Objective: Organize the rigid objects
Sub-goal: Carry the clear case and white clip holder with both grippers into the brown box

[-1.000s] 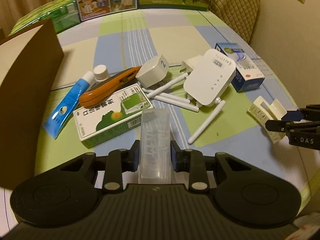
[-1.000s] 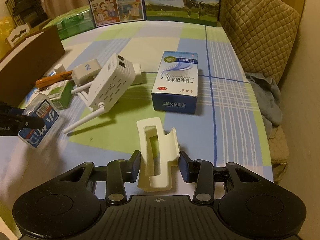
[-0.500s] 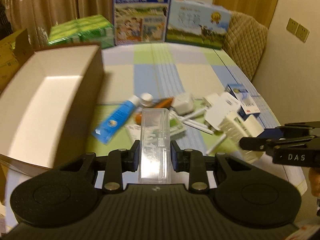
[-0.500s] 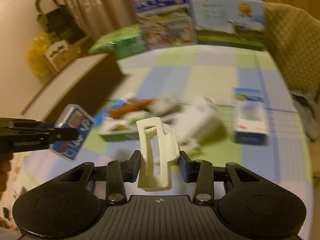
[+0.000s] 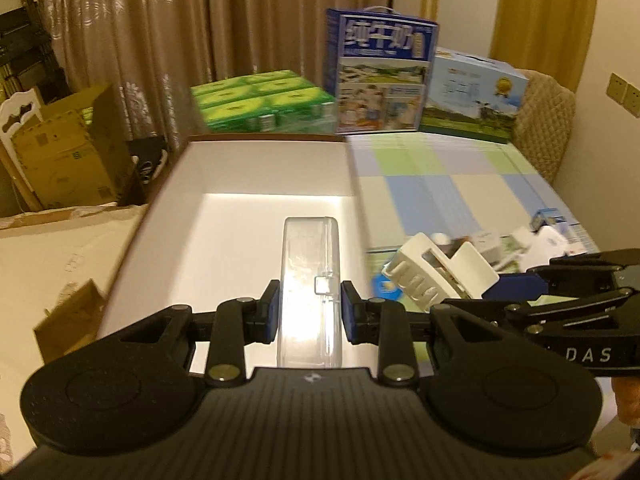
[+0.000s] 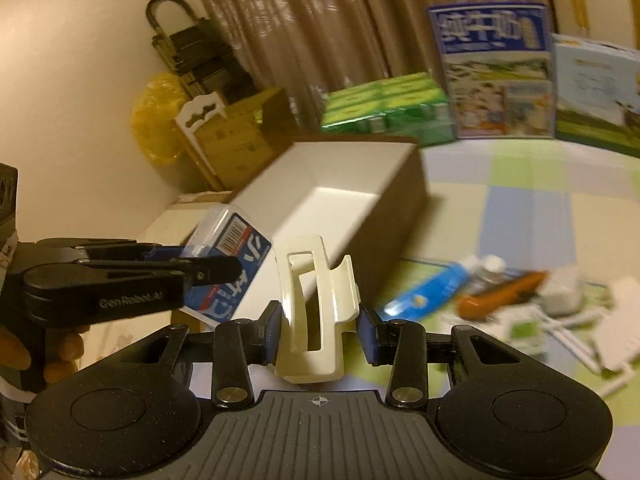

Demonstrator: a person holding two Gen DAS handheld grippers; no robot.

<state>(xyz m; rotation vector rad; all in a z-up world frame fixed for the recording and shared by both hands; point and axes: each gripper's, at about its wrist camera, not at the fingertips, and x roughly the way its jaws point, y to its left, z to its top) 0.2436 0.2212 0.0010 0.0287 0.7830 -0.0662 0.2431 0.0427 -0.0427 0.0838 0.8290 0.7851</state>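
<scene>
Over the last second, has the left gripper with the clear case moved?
Yes. The left gripper, shut on the clear plastic case, has gone from above the table clutter leftward to above the open white box.

The clear case (image 5: 310, 280) is glossy transparent plastic; the cream clip (image 6: 316, 312) is smooth, shiny plastic. The box (image 5: 256, 168) is matt white card inside, and the counter (image 5: 440, 176) wears checked cloth.

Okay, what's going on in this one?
A person is sorting clutter into a box. The left tongs hold a clear plastic case over the open white-lined box; the right tongs grip a cream hair claw clip beside it. Neither is released yet. A tube, router and other items wait on the checked tablecloth.
</scene>
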